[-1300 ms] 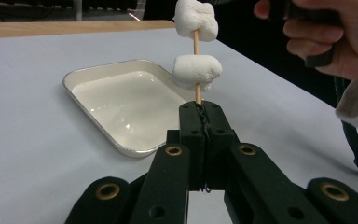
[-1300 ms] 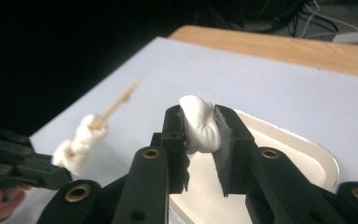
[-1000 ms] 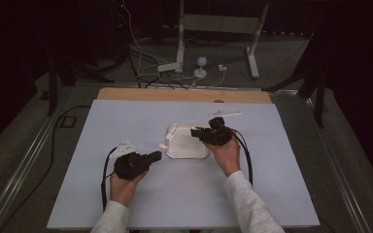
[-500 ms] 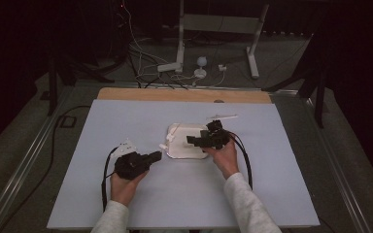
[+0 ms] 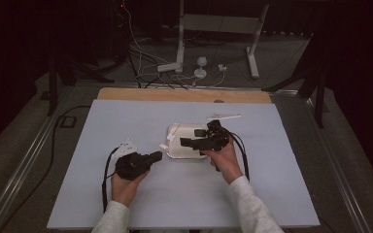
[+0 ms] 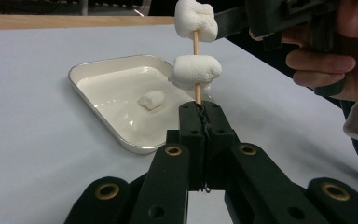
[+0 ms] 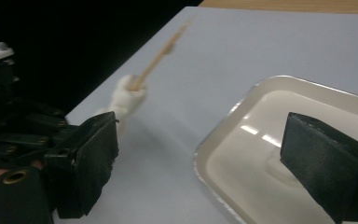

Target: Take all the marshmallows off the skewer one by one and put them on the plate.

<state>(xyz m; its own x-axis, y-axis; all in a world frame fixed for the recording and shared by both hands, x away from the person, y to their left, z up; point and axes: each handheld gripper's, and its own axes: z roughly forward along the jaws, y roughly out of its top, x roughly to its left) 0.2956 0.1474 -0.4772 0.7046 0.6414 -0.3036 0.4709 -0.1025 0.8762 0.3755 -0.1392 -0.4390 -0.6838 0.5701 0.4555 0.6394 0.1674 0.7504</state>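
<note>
1. While our right gripper (image 5: 194, 137) hung over the tray (image 5: 175, 148), its jaws had just opened, empty.
2. Our left gripper (image 6: 200, 109) clamped the skewer (image 6: 196, 44); two marshmallows (image 6: 196, 72) stood above its jaws.

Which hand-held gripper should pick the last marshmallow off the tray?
Right. The right hand-held gripper is open with nothing between its jaws, right over the tray holding the loose marshmallow. The left hand-held gripper is shut on the skewer, which already carries two marshmallows.
</note>
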